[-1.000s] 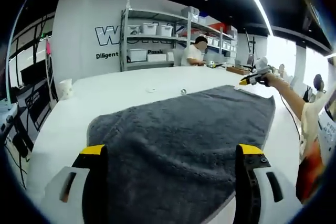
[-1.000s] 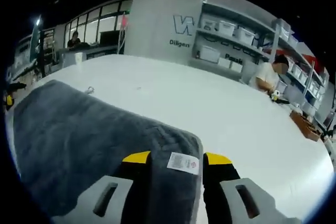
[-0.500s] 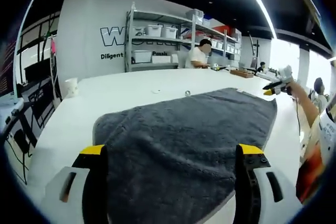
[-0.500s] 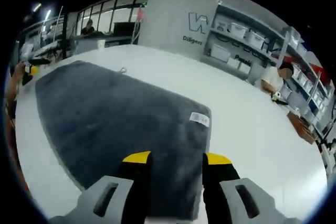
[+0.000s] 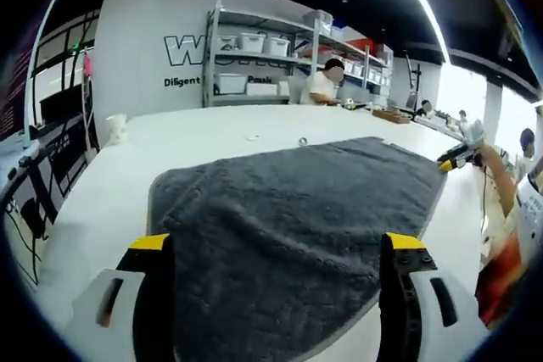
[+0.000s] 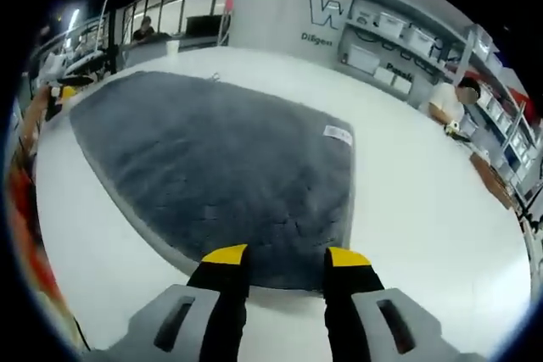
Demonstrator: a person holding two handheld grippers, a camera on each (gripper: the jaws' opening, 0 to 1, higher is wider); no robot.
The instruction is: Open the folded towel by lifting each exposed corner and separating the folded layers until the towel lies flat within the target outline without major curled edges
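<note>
Your towel (image 6: 229, 167) lay spread across the white worktop (image 6: 424, 209), centre frame in both views. Your left tool (image 5: 276, 247) hung open above it; your right tool (image 6: 276, 256) held nothing (jaws apart). The unfolding looked finished; next, check the edges for curls.

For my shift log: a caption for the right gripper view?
Grey towel spread flat on white table, right gripper open above its near edge.
</note>
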